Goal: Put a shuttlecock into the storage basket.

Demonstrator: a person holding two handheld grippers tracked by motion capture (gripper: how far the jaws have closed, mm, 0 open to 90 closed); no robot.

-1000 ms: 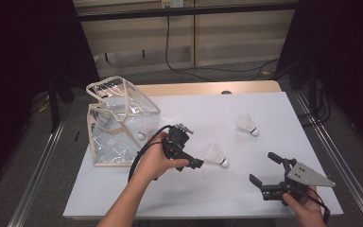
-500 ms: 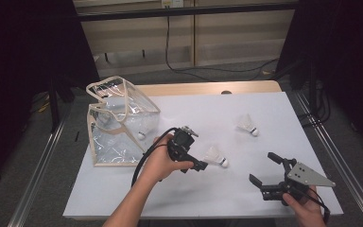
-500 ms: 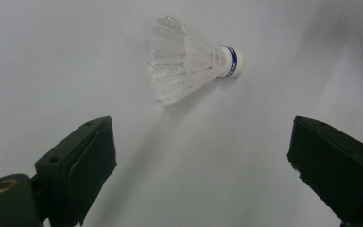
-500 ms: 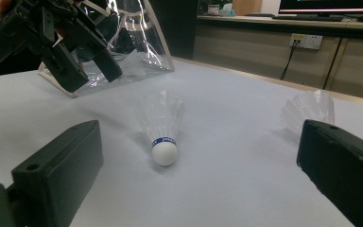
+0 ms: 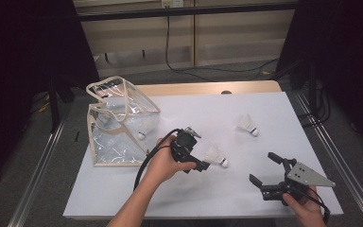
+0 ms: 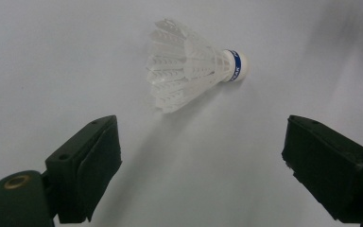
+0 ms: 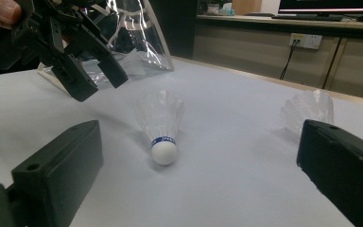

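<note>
A white feather shuttlecock [image 5: 216, 155] [image 6: 189, 66] [image 7: 163, 123] lies on its side mid-table on the white table [image 5: 227, 109]. My left gripper [image 5: 199, 150] [image 6: 203, 130] [image 7: 101, 85] points at it from the left. Its jaws have just been closing a little but stand wide, and the shuttlecock lies ahead of them, not between them. My right gripper [image 5: 264, 169] [image 7: 201, 135] rests open near the front right, aimed at the same shuttlecock's cork. A second shuttlecock [image 5: 247, 124] [image 7: 307, 111] lies farther back on the right.
A clear plastic bag with beige trim [image 5: 118, 123] [image 7: 137, 28] stands open at the table's left, with a shuttlecock [image 5: 142, 135] inside it. A black cable trails from the left gripper. Metal rails run along both sides of the table.
My left gripper has edged slightly right, closer to the middle shuttlecock. The right gripper and both loose shuttlecocks have stayed put.
</note>
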